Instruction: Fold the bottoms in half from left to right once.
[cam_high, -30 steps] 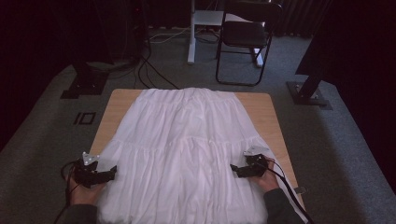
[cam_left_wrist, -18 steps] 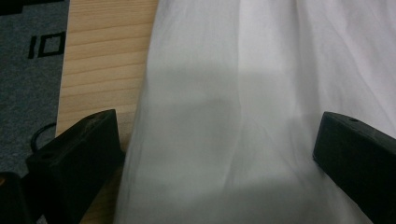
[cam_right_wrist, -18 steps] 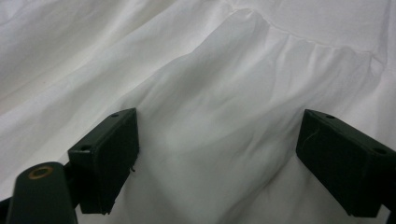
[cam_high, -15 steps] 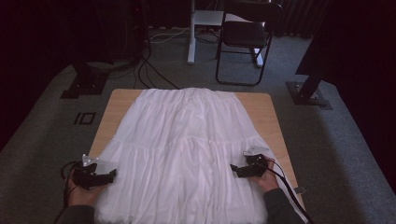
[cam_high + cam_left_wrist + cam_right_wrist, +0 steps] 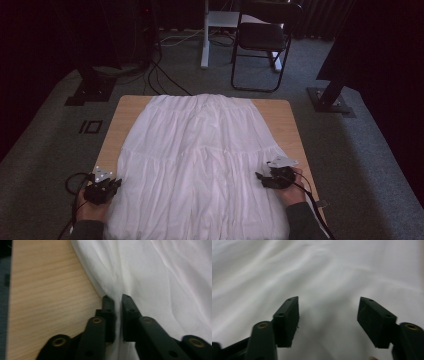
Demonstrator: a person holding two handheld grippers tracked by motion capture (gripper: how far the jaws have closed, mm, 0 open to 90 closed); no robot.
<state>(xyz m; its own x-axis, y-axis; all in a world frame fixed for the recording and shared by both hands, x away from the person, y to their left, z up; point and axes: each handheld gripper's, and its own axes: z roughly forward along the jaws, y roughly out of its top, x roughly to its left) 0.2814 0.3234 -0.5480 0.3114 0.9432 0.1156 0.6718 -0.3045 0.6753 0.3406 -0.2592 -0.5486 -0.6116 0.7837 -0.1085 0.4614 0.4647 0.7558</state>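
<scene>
A big white skirt is lying spread flat on a wooden table, with its narrow top far from the person and its wide frilly bottom close to them. The left gripper is pinching the skirt's side edge, right where the cloth is meeting the bare wood, and a thin fold of white is sitting squeezed between its two black jaws. The right gripper is hovering over the cloth near the other side edge with its jaws spread wide and nothing between them. It looks like it is just above the cloth, but the picture is blurry, so it is hard to say if it is touching. The skirt looks very light, thin and floppy. It is going to bend and droop as soon as it is lifted, and it may slip if only one layer is being held. The best place for the right gripper to grab is probably the side edge just beside it, level with the left one, taking a small bunch of cloth so the skirt lifts evenly.
</scene>
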